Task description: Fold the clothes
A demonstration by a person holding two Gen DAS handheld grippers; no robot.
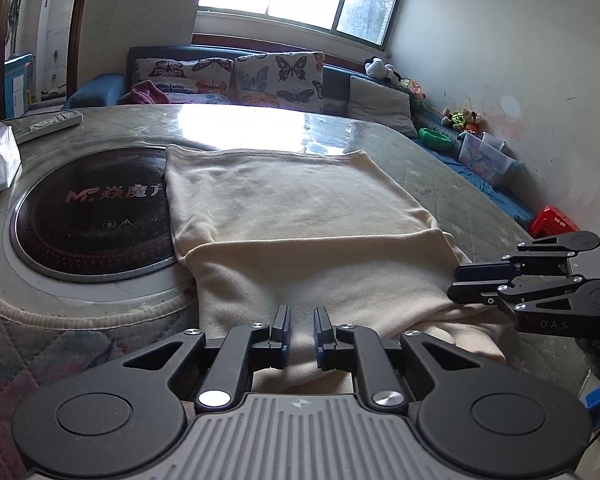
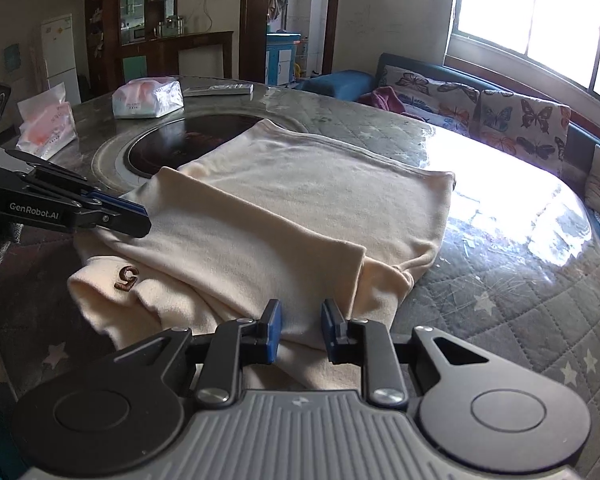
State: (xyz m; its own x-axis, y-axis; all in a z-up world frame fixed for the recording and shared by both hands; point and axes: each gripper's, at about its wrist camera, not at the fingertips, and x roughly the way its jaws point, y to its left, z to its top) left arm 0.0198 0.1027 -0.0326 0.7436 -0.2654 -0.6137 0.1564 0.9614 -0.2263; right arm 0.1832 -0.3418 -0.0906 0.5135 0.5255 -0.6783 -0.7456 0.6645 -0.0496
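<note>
Your left gripper (image 1: 302,330) sits at the bottom centre of its own view with a narrow gap between the blue-lined fingers, and the near edge of the cream garment (image 1: 300,216) runs into that gap; you cannot tell whether the cloth is actually pinched or only lying between them. Your right gripper (image 2: 302,330) fills the bottom centre of its view, its fingers a little wider apart and straddling the garment's near hem, with cloth showing between them and no clear grip. The cream garment (image 2: 300,216) lies across the middle of both frames on the round table (image 2: 500,280), partly folded, with a flap laid over its lower half and a small brown "5" mark (image 2: 127,278) at the lower left of the right view. Its far left corner overlaps the dark round hob (image 1: 92,216) set into the table. Two tissue packs (image 2: 148,98) and a remote control (image 2: 220,89) sit in the upper left of the right view.
</note>
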